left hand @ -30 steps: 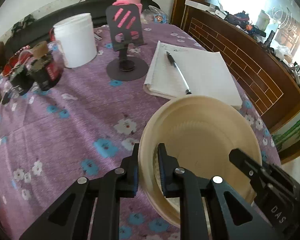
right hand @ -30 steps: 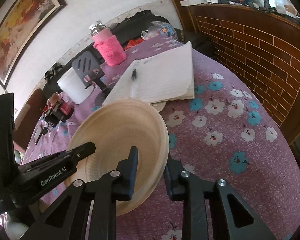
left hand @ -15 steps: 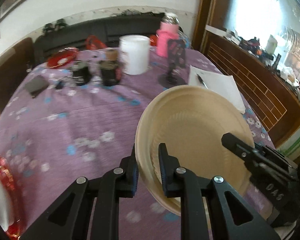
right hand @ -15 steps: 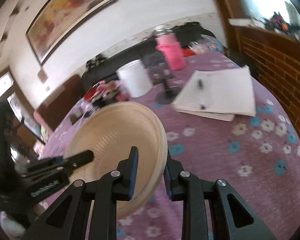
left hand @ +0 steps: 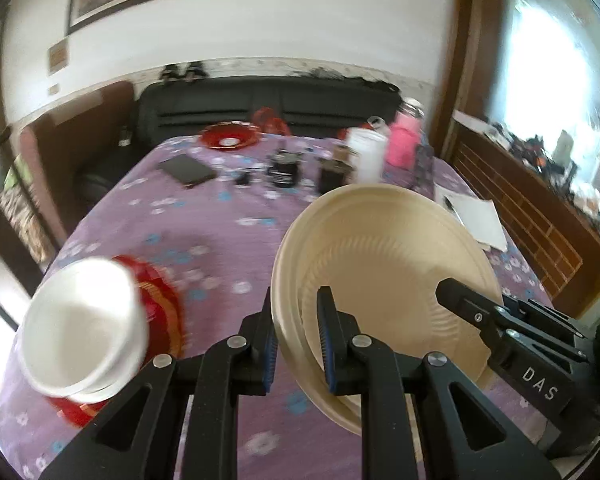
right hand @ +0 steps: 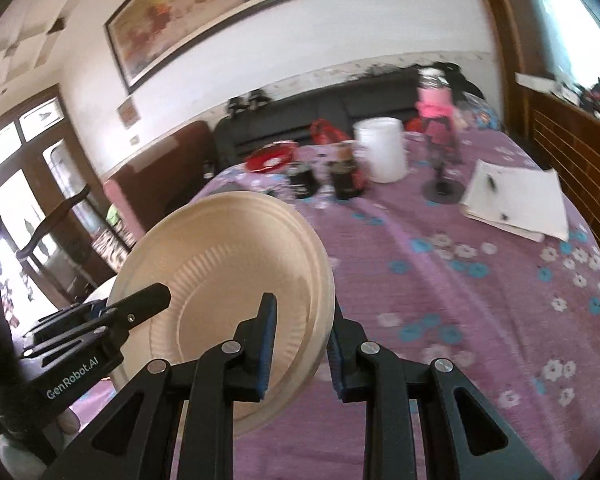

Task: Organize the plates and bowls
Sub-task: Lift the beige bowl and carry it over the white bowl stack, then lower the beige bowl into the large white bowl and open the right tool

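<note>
A stack of beige paper plates (left hand: 384,276) (right hand: 228,276) hangs tilted above the purple flowered table (left hand: 220,216). My left gripper (left hand: 294,336) is shut on its left rim, and my right gripper (right hand: 302,336) is shut on the opposite rim. Each gripper shows in the other's view, the right gripper (left hand: 500,320) and the left gripper (right hand: 100,320). Stacked white bowls (left hand: 80,320) sit on a red plate (left hand: 160,312) at the table's near left. Another red plate (left hand: 228,136) (right hand: 270,158) lies at the far edge.
At the far side stand a white tub (left hand: 366,152) (right hand: 382,148), a pink-sleeved bottle (right hand: 434,100), dark jars (left hand: 284,168), a phone stand (right hand: 442,160) and a black phone (left hand: 186,170). A notebook with a pen (right hand: 516,200) lies right. A black sofa (left hand: 260,108) is behind.
Both grippers have carried the plates up and to the left, away from the notebook. The white bowls on the red plate have come into the left wrist view.
</note>
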`<act>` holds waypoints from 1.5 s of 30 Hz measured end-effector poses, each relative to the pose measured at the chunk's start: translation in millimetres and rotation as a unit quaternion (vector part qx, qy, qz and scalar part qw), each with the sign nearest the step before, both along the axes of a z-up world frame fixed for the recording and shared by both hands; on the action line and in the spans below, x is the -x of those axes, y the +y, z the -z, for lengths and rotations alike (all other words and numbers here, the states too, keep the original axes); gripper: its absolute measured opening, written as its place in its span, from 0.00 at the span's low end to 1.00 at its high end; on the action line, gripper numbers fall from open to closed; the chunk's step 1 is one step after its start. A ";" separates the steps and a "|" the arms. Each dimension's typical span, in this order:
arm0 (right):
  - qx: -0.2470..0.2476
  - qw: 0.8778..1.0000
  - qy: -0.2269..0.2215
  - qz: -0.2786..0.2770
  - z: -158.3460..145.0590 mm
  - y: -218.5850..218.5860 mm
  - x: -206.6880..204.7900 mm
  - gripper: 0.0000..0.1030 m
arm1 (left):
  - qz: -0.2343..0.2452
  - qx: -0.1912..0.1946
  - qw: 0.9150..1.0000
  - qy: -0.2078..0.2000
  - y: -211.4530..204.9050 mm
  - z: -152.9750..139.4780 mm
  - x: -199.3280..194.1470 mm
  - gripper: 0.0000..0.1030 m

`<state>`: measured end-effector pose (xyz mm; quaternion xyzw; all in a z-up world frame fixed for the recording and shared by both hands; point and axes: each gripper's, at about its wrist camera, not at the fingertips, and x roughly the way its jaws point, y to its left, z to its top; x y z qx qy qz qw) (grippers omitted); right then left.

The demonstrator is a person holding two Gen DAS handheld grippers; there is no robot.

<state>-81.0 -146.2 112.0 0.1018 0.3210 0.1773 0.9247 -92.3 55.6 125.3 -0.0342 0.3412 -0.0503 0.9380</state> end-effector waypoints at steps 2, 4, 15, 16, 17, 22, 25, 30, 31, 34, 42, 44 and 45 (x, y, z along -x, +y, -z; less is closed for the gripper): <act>0.006 1.000 -0.004 -0.019 -6.6 23.8 1.9 0.25 | -0.018 0.025 1.000 -0.002 28.7 -3.5 8.2 0.17; 0.006 0.999 -0.004 -0.044 -11.6 51.6 1.9 0.25 | -0.037 0.041 0.998 -0.003 54.8 -5.6 14.3 0.17; 0.055 0.989 0.000 -0.134 -6.2 201.0 -13.0 0.26 | -0.164 0.093 0.982 0.018 196.6 9.1 19.3 0.17; 0.058 0.989 0.002 -0.139 -3.9 210.5 -18.1 0.26 | -0.171 0.092 0.981 0.020 203.2 10.8 18.7 0.17; 0.062 0.988 0.004 -0.143 -2.0 219.7 -22.0 0.26 | -0.179 0.088 0.980 0.022 209.6 12.6 17.4 0.17; 0.086 0.985 0.009 -0.152 8.2 251.2 -34.5 0.26 | -0.198 0.070 0.977 0.032 229.9 24.8 7.7 0.17; 0.093 0.984 0.017 -0.151 14.9 258.9 -38.8 0.25 | -0.200 0.075 0.976 0.042 238.7 32.3 2.3 0.17; 0.104 0.984 0.032 -0.144 27.1 259.0 -49.8 0.24 | -0.218 0.081 0.972 0.041 249.7 34.0 4.0 0.23; 0.104 0.984 0.033 -0.143 28.0 259.2 -50.6 0.24 | -0.224 0.084 0.970 0.040 252.6 33.6 6.0 0.31; 0.113 0.983 0.028 -0.139 30.2 262.4 -52.0 0.24 | -0.243 0.085 0.966 0.025 260.5 28.4 16.3 0.40; 0.118 0.986 -0.009 -0.115 22.0 266.0 -42.4 0.69 | -0.260 0.068 0.963 -0.009 258.2 7.6 40.1 0.54; 0.120 0.987 -0.028 -0.108 16.6 264.1 -38.6 0.77 | -0.264 0.058 0.963 -0.021 254.3 1.4 46.6 0.59; 0.120 0.987 -0.033 -0.106 13.8 262.6 -37.0 0.78 | -0.267 0.055 0.962 -0.025 252.9 -1.1 49.2 0.60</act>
